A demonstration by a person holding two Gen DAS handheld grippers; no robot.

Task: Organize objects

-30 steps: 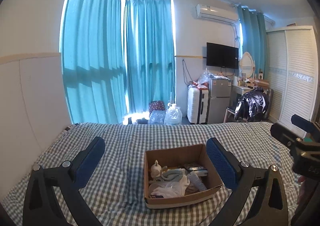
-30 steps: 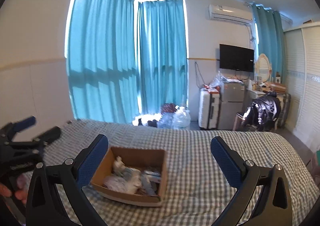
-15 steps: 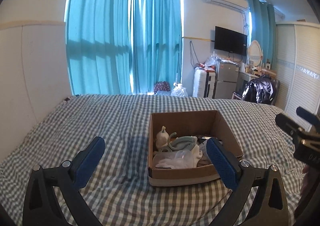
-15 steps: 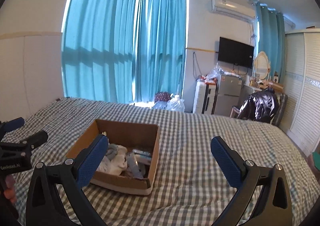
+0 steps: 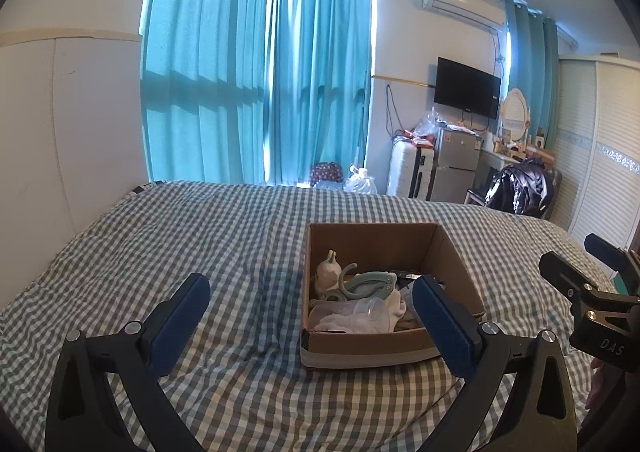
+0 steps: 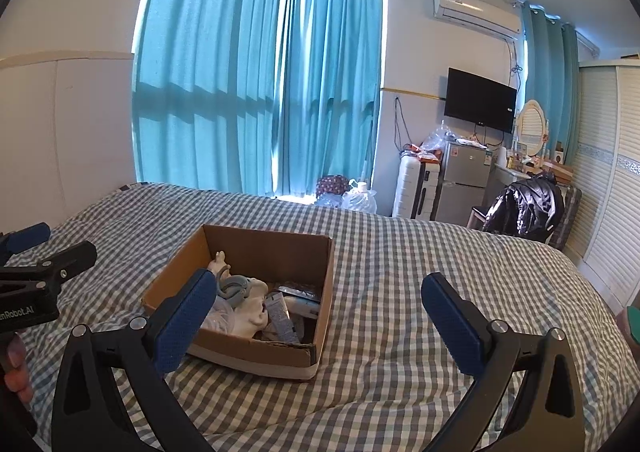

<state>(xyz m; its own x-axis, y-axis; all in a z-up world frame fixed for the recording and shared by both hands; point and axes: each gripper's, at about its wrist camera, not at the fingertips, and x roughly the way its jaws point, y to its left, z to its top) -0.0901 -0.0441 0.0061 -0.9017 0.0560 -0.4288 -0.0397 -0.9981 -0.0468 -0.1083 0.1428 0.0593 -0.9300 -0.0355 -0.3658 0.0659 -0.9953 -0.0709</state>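
A brown cardboard box (image 5: 372, 240) stands on a checked bed (image 5: 224, 236); it also shows in the right wrist view (image 6: 264, 248). Inside lie a grey-green hanger (image 5: 362, 284), a small white figure (image 5: 329, 272), clear plastic cups (image 5: 360, 312), white cloth and a tube (image 6: 280, 316). My left gripper (image 5: 308, 316) is open and empty, above the bed before the box's left front. My right gripper (image 6: 320, 316) is open and empty, to the right of the box; its right finger hangs over bare bedding.
Teal curtains (image 5: 260, 91) hang behind the bed. A white suitcase (image 5: 408, 171), a small fridge (image 5: 456, 167) and a chair with a black jacket (image 5: 520, 191) stand at the back right. A white wardrobe (image 5: 600, 155) lines the right wall.
Both grippers have moved forward and tilted down toward the box, which now looks larger and nearer. Both stay open and empty.
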